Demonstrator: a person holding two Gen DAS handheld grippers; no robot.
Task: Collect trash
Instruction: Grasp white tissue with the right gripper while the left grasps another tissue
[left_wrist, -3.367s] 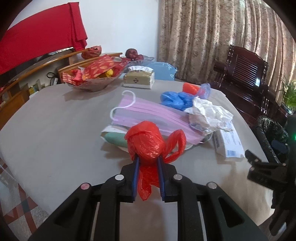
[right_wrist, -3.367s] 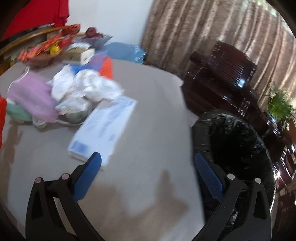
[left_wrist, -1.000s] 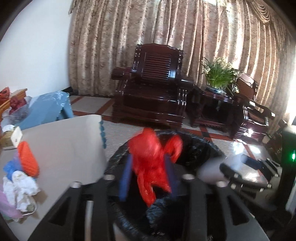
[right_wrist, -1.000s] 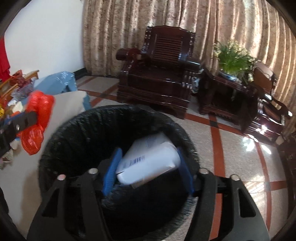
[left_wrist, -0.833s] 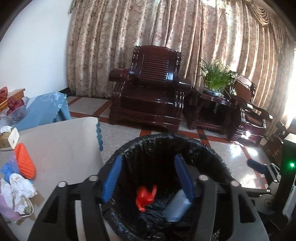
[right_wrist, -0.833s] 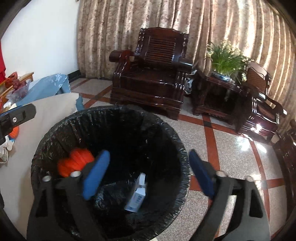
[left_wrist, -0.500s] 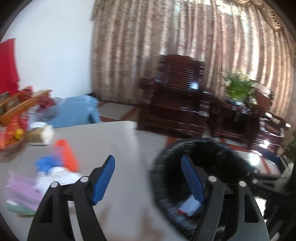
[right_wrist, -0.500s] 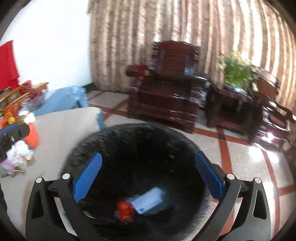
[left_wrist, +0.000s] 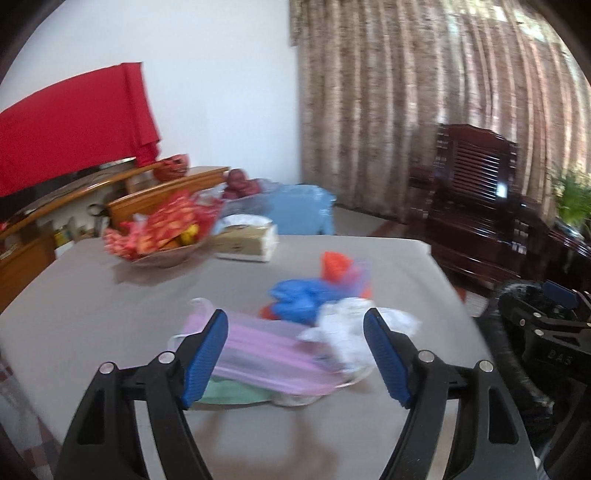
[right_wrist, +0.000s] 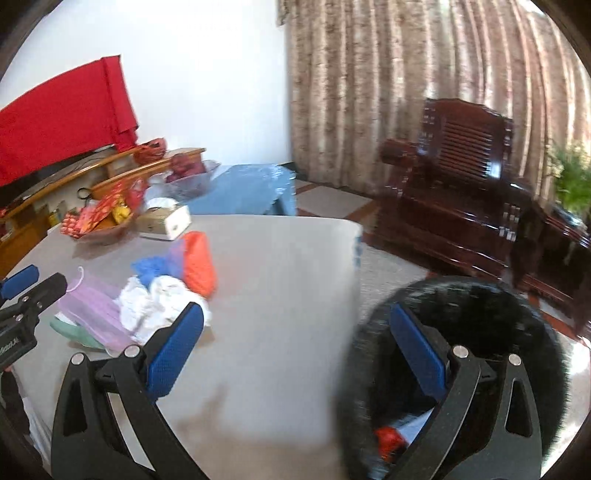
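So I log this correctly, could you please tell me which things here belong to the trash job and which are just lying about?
Job:
pink face mask
white crumpled paper
blue bag
orange bag
black bin

Lying about:
snack bowl
tissue box
armchair

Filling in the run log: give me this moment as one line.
left gripper: open, empty, over mask | right gripper: open, empty | bin: red bag, box inside | table: trash left

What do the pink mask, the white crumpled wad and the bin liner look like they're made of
Pink mask: probably nonwoven fabric, matte, pleated, with ear loops.
White crumpled wad: likely tissue paper or thin plastic; blur leaves it open.
Bin liner: thin black plastic film, wrinkled, slightly glossy.
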